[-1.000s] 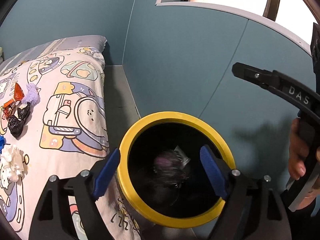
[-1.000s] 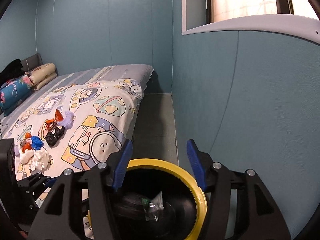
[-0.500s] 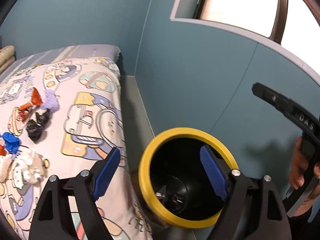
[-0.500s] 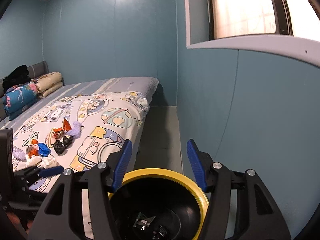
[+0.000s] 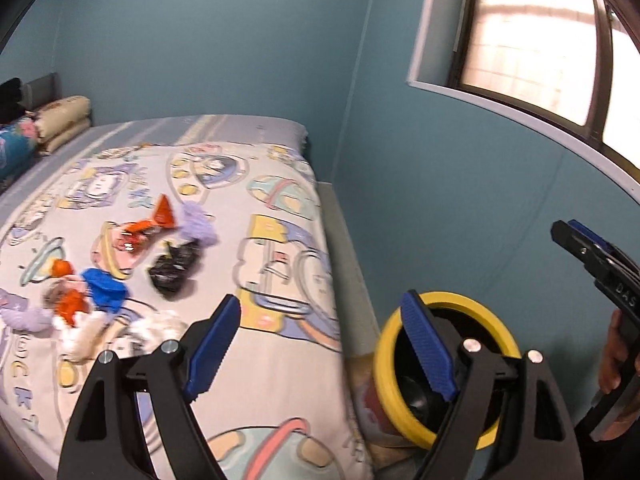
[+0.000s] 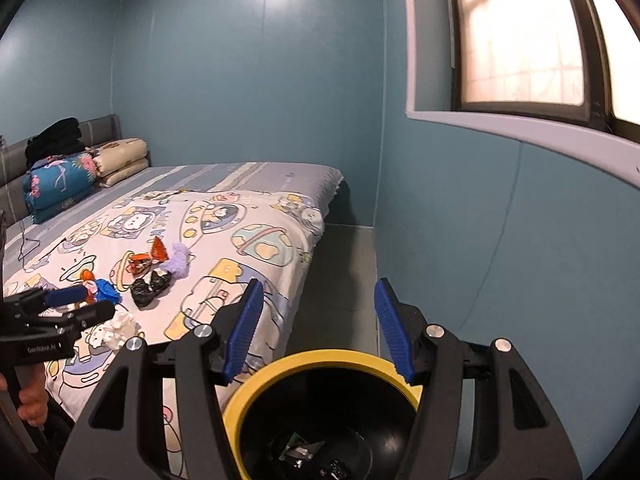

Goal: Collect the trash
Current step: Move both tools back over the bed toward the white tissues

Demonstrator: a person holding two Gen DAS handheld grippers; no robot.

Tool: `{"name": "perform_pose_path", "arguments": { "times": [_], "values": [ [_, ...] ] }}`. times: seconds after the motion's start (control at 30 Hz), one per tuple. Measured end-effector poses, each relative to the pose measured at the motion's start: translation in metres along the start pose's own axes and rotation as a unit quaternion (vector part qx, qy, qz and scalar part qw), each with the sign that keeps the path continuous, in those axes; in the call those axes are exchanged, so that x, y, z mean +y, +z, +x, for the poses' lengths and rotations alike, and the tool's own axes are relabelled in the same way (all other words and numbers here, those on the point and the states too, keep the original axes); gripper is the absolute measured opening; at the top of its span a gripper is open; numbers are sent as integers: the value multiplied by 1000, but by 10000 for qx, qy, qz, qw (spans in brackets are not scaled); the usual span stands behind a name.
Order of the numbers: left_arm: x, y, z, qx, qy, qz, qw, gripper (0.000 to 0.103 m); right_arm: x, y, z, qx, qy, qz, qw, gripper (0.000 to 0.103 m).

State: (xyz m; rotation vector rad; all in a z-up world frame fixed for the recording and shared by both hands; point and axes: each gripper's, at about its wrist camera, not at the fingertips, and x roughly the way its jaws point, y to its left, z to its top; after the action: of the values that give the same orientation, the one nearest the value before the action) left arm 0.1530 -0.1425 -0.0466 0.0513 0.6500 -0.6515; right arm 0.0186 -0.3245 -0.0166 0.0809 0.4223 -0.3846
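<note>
The left gripper (image 5: 320, 344) stands with its fingers wide apart and nothing between them, the trash (image 5: 132, 264) (orange, black, blue, lilac and white scraps) lying on the bed (image 5: 280, 240) ahead and to the left of its left finger. The right gripper (image 6: 320, 330) also has its fingers apart and bare, the yellow-rimmed bin (image 6: 320, 364) just below them on the floor beside the bed, a few scraps showing in its black bottom.
</note>
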Motion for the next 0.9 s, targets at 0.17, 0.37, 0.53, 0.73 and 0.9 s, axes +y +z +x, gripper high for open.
{"name": "perform_pose_path", "arguments": {
  "times": [0.17,0.37,0.53,0.73,0.9],
  "values": [
    [25,3,-20,-121,356,-77,9993,79,27,6,2,-88,242,-173,9995,55],
    [56,6,-43,-241,761,-230,9965,79,60,13,7,-166,529,-313,9980,55],
    [85,7,-61,-298,1122,-339,9927,79,85,20,10,-221,759,-402,9961,55],
    [125,4,-83,-307,1545,-540,9860,79,121,25,14,-275,1128,-520,9919,55],
    [155,2,-96,-318,1840,-686,9800,79,152,29,23,-197,1477,-589,9871,55]
  ]
}}
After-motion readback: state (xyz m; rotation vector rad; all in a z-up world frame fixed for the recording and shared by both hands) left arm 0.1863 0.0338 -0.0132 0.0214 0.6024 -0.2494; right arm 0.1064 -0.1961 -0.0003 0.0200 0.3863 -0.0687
